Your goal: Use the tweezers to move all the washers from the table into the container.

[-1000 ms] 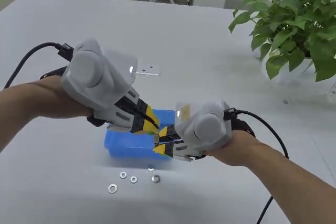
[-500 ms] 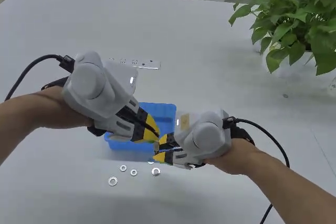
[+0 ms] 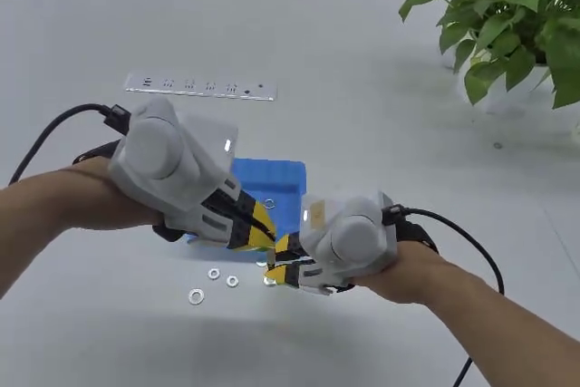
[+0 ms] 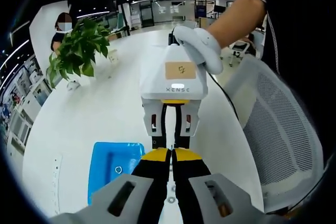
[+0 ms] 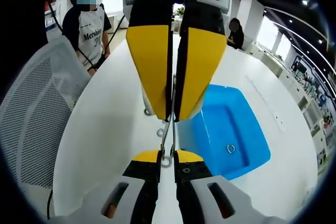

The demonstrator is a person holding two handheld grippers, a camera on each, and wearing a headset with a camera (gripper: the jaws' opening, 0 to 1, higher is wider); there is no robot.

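Right gripper view showed the left gripper (image 5: 173, 115) clamped on the tweezers (image 5: 167, 135) and the right gripper (image 5: 169, 157) squeezing their tips at a washer (image 5: 166, 164), probably to lift it, while other washers (image 3: 214, 274) lay on the counter (image 3: 362, 88) beside the blue container (image 3: 283, 177).

Container (image 3: 276, 177) sits mid-way across the table (image 3: 381, 133), one washer (image 3: 269, 204) inside it, and three washers (image 3: 196, 295), maybe a fourth half-hidden, lie just in front. Power strip (image 3: 199, 88) lies behind it; plant (image 3: 507, 15) stands back right.

Blue container (image 3: 281, 174) holding one washer (image 3: 269, 204), washers (image 3: 214, 274) beside, tweezers (image 5: 168, 129) at one
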